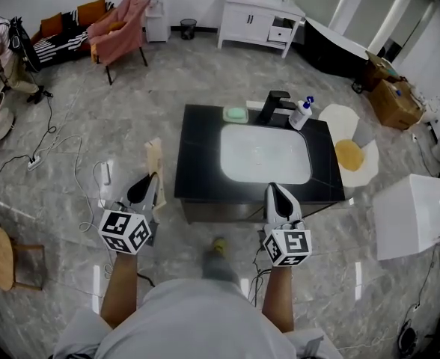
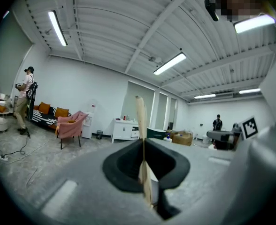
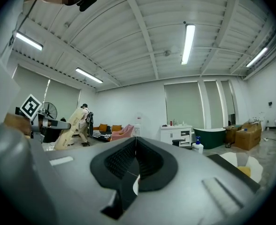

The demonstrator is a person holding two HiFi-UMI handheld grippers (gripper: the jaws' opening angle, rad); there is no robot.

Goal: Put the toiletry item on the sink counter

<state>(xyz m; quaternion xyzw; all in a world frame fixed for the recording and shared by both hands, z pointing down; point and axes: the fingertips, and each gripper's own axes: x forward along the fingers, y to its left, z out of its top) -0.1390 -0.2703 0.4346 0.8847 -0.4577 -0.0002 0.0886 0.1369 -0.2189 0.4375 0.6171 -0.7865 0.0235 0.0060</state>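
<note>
Left gripper: jaws clamped on a thin beige pack, which stands up edge-on from the tips, over the floor just left of the black bench and not on it. The bench has a white basin, with a green soap dish, black tap and pump bottle along the far edge. Right gripper: at the bench's near edge, jaws pressed together with nothing between them.

Pink armchair beside striped sofa, white cabinet at far wall, cardboard boxes at right.
</note>
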